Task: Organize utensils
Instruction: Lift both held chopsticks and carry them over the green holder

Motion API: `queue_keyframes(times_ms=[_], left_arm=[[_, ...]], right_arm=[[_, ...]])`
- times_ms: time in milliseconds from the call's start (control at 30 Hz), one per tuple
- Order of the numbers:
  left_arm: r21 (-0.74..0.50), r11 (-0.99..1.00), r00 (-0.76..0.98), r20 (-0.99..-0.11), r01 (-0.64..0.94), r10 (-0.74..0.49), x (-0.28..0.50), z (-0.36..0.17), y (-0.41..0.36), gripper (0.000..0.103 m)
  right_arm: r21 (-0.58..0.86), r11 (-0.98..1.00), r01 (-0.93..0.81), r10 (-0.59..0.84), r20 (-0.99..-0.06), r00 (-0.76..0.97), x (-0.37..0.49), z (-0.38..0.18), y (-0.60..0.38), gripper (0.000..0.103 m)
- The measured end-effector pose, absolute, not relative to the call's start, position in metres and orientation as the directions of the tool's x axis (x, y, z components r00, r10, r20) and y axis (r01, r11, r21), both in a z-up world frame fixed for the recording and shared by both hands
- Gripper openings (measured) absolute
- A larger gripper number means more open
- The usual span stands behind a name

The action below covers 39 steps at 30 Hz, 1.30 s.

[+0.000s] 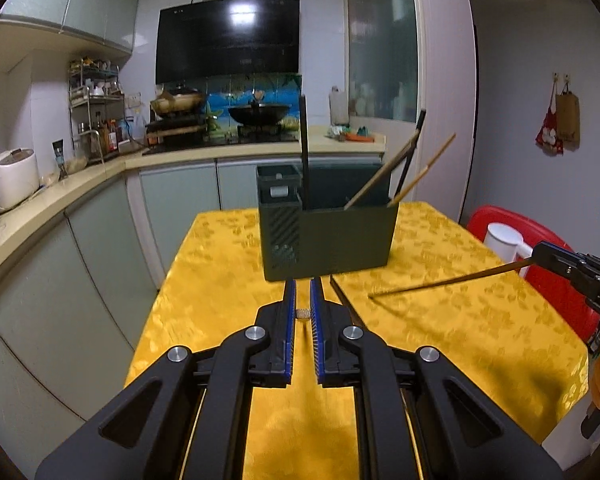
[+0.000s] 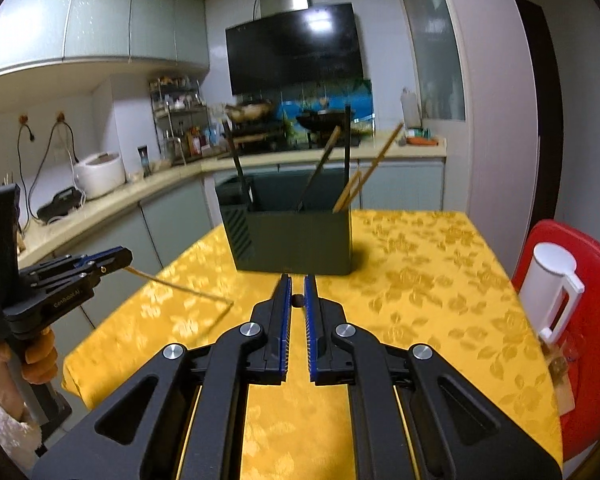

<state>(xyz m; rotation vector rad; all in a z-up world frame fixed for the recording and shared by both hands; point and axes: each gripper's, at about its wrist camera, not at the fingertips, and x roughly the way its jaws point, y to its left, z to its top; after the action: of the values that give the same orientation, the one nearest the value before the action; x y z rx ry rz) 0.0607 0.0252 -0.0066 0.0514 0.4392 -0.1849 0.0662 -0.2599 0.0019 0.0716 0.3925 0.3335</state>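
Observation:
A dark green utensil holder point(image 1: 328, 236) point(image 2: 296, 240) stands on the yellow tablecloth point(image 1: 440, 320) with several black and wooden chopsticks leaning in it. My left gripper point(image 1: 303, 282) point(image 2: 124, 258) is shut on a pale wooden chopstick point(image 2: 180, 285); in its own view only the stick's butt end point(image 1: 303, 314) shows between the pads. My right gripper point(image 2: 298, 278) point(image 1: 540, 250) is shut on a dark brown chopstick point(image 1: 452, 280), whose end point(image 2: 298, 300) sits between its pads. Both grippers hang above the table in front of the holder.
A red stool point(image 1: 560, 280) point(image 2: 588, 360) with a white lidded cup point(image 1: 504, 240) point(image 2: 552, 292) stands at the table's right side. Kitchen counters, a stove with woks and a rice cooker point(image 1: 12, 176) lie behind and to the left. A hand point(image 2: 40, 356) grips the left handle.

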Motion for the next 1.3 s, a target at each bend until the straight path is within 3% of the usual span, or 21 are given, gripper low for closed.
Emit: queue_keyframes(times_ms=[367,1300], left_arm=[[-0.008,0.978,0.901,-0.388,0.207,-0.194,0.066,0.024,0.027,0.007],[0.003,0.977,0.895,-0.403,0.212,-0.193,0.077,0.030,0.024,0.007]], right_arm=[[0.140,0.930,-0.341,0.368,-0.299,0.880,0.075,0.046,-0.259,0.007],[0.098,0.936,-0.339,0.351,-0.347,0.870,0.101,0.061,-0.248,0.007]])
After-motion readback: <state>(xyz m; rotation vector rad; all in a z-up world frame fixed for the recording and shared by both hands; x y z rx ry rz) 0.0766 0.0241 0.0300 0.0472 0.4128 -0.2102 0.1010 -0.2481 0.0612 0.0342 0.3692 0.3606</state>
